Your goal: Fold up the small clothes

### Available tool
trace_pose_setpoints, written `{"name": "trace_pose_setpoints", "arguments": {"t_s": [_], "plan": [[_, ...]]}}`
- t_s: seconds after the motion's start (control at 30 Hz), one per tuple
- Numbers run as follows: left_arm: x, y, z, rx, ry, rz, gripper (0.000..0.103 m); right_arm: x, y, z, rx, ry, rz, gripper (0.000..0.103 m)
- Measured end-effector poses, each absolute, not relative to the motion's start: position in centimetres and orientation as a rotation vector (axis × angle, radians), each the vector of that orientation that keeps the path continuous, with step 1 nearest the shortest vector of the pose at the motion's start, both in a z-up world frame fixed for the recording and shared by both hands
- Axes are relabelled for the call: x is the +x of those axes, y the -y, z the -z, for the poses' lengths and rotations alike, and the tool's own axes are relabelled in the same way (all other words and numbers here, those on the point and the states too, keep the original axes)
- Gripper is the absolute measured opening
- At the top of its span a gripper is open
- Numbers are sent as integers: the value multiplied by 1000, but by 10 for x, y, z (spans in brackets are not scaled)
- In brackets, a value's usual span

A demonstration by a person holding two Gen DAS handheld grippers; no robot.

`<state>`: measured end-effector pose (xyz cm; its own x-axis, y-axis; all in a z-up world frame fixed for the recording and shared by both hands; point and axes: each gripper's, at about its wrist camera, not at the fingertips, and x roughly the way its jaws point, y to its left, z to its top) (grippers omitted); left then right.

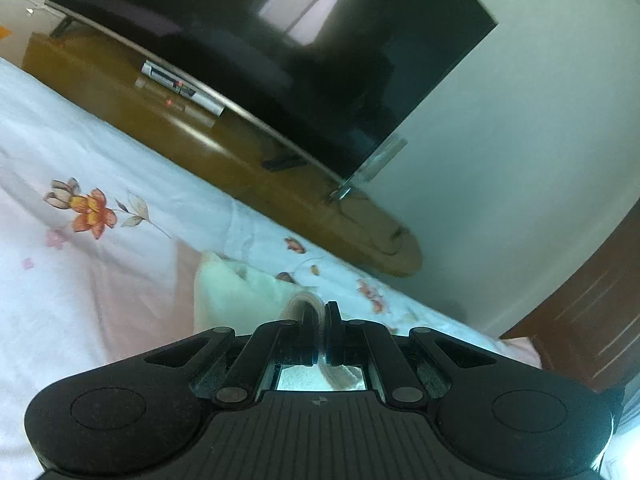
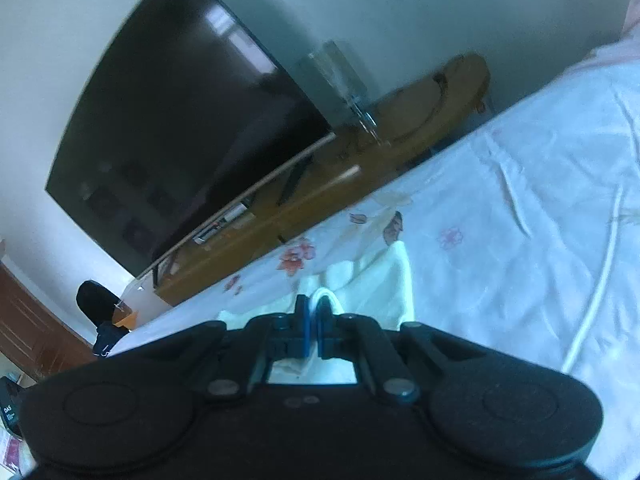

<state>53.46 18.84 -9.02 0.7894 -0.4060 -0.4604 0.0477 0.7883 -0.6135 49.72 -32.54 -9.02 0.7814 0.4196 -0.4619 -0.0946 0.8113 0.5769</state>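
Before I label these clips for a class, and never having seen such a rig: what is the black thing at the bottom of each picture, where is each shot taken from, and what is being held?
There is no robot here. A person carries a two-finger gripper in each hand, and a fisheye camera on each looks forward along its fingers, so its black body fills the bottom of the picture. One picture comes from the left gripper, the other from the right gripper. Both are shut, each pinching an edge of the same pale cream garment, which lies on a white bedsheet printed with flowers. Behind the bed, a large dark television stands on a wooden cabinet against a pale wall. A white cord lies across the sheet in the right view.
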Motion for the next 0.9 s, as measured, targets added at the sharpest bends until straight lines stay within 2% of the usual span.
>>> {"name": "trace_pose_setpoints", "arguments": {"t_s": [0.3, 0.4, 0.43, 0.47, 0.53, 0.57, 0.6, 0.73, 0.87, 0.9], "plan": [[587, -176, 131, -567, -646, 209, 4, 564, 323, 133, 566, -693, -281, 5], [593, -179, 138, -615, -656, 168, 4, 575, 323, 144, 562, -716, -280, 15], [594, -180, 140, -634, -648, 168, 4, 577, 324, 144, 556, -697, -261, 29], [594, -180, 140, -622, -642, 166, 8, 575, 327, 144, 560, -668, -245, 33], [592, -179, 140, -590, -631, 157, 39, 575, 334, 145, 592, -650, -252, 34], [591, -178, 138, -557, -615, 143, 68, 574, 336, 144, 593, -641, -252, 35], [587, -178, 135, -525, -591, 129, 74, 573, 337, 143, 579, -633, -258, 36], [586, -177, 127, -424, -579, 178, 73, 573, 338, 135, 522, -626, -292, 36], [596, -158, 120, -231, -611, 229, 67, 579, 329, 131, 446, -629, -314, 36], [599, -155, 120, -205, -621, 234, 63, 581, 326, 131, 424, -630, -320, 36]]}}
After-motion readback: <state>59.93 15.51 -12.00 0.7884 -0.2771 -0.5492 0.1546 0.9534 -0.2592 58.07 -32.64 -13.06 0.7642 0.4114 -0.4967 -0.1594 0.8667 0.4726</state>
